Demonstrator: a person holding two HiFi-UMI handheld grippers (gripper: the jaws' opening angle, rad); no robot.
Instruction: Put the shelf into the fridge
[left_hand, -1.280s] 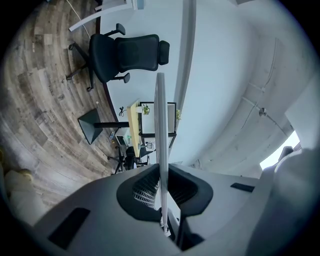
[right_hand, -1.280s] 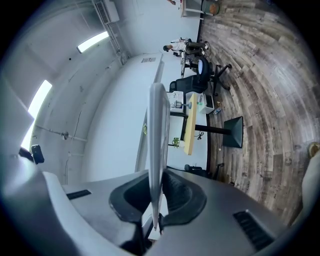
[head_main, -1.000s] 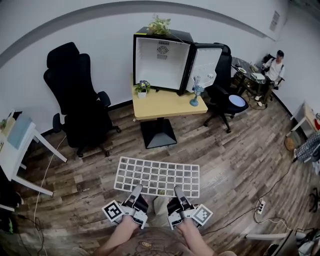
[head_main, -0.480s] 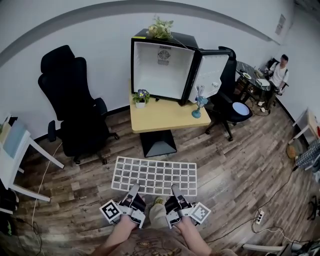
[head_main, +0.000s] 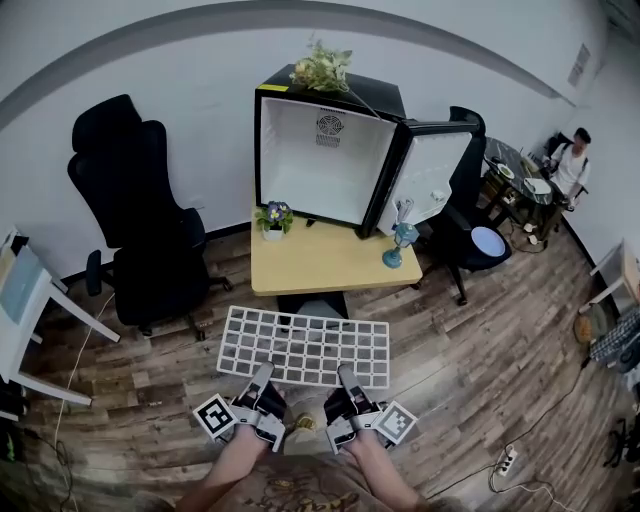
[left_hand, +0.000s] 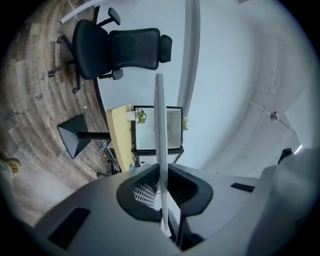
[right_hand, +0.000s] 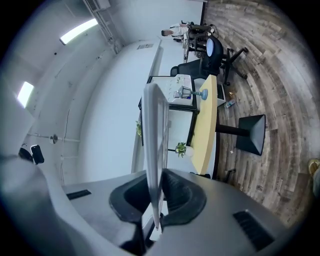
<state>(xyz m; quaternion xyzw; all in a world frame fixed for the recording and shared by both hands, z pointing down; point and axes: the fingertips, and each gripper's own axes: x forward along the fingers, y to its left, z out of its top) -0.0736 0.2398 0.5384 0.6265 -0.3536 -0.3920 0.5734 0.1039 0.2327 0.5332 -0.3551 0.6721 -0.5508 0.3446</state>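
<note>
a white grid shelf (head_main: 305, 347) is held level in the air above the wooden floor (head_main: 470, 340), just in front of the near edge of a small yellow worktop (head_main: 320, 262). the left tool (head_main: 264, 371) pinches the shelf's near rim toward its left end, and the right tool (head_main: 343, 374) pinches the same rim toward its right end. in each gripper view the shelf shows edge-on as a thin pale strip running straight between the dark pads, which are pressed against it on both sides. the fridge (head_main: 320, 160) stands at the back of the worktop, well apart from the shelf, its white inside bare. its door (head_main: 432, 180) is swung wide to the right. a leafy plant (head_main: 322, 68) sits on the fridge's top. on the worktop, a small potted plant (head_main: 272, 217) stands near the fridge's left corner and a blue vase (head_main: 392, 258) near the right edge below the door. a black office chair (head_main: 140, 230) stands left of the worktop, and a person (head_main: 572, 160) sits far off at the right.
</note>
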